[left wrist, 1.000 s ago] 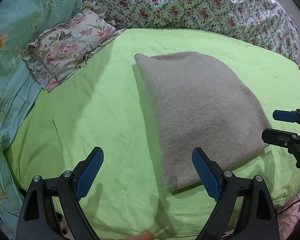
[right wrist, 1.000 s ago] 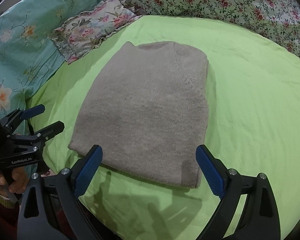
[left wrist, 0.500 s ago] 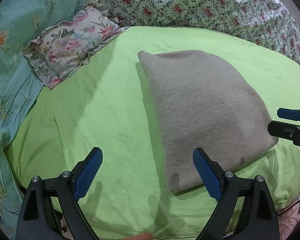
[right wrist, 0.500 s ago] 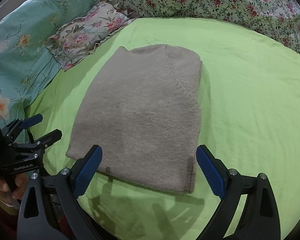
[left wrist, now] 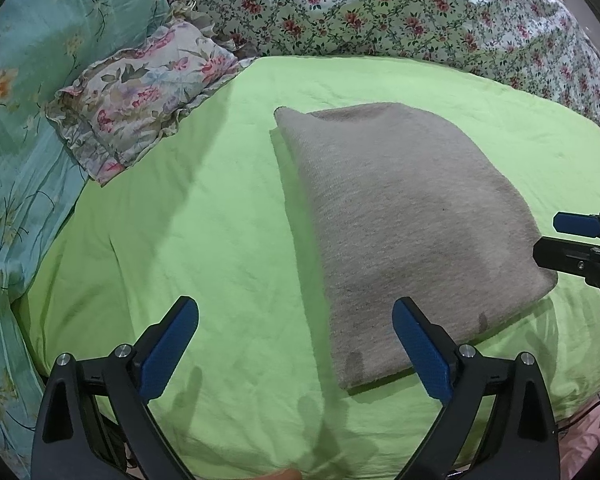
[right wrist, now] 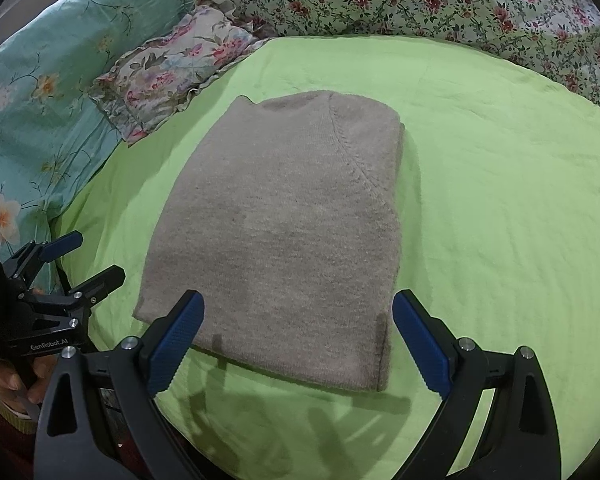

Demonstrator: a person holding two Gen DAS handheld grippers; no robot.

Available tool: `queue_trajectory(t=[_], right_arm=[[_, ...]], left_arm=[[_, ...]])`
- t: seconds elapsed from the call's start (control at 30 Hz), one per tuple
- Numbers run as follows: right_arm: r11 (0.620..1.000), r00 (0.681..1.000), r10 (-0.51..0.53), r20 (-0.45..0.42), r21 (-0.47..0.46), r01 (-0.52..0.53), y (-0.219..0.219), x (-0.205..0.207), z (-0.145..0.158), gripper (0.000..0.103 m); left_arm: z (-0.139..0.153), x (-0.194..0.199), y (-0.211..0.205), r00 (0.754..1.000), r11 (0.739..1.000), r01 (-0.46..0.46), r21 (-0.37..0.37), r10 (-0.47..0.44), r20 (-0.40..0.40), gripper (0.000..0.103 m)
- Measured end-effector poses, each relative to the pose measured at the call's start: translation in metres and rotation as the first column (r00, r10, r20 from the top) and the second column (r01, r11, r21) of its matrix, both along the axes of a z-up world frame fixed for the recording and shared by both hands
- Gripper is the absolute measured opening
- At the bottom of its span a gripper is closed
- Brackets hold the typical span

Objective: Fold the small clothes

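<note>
Left hand-held gripper (left wrist: 296,344): jaws spread wide, nothing between them; low over the near edge of the bed, pointing along the green sheet just left of the garment's near left corner. Its right blue pad overlaps that corner in the left wrist view; contact cannot be told.
Left hand-held gripper, seen from the right wrist: at the left edge (right wrist: 82,260), fingers apart, level with the garment's near left corner and close beside it, not touching.
Right hand-held gripper (right wrist: 296,344): jaws wide apart, empty; centred on the garment's near edge, the two pads bracketing it. Contact with the fabric cannot be told.
Right hand-held gripper, seen from the left wrist: enters from the right edge (left wrist: 556,242), fingers parted, tips just at the garment's right near corner.
Holding hand (right wrist: 8,384): wraps the left gripper's handle, low left of the right wrist view; dark red cuff at the wrist.
Writing: "GenRobot.AI" in white on the left gripper's body; smaller print beside it too small to read.
Grey knit sweater (right wrist: 284,236): folded into a flat rectangle, mid-bed on the green sheet (right wrist: 500,200), raglan seam showing at the far right.
Surroundings: ruffled floral pillow (left wrist: 140,92) far left, teal floral bedding (left wrist: 16,120) beside it, rose-print quilt (left wrist: 380,12) along the far side.
</note>
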State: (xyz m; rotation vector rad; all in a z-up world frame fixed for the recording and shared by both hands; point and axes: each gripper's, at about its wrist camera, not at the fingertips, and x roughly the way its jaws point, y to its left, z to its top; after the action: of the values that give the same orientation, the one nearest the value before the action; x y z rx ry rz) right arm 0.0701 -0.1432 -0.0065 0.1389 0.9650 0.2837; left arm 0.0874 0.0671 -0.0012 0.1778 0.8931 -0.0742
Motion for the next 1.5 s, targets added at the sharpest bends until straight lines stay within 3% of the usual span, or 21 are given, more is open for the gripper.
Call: queue_trajectory(t=[1.5], right_arm=[[1.0, 1.0, 0.005, -0.003, -0.004, -0.005, 0.0071, -0.0015, -0.0003, 0.096]], left_arm=[[0.0005, -0.0023, -0.0059, 1.0, 1.0, 0.008, 0.003, -0.008, -0.004, 0.098]])
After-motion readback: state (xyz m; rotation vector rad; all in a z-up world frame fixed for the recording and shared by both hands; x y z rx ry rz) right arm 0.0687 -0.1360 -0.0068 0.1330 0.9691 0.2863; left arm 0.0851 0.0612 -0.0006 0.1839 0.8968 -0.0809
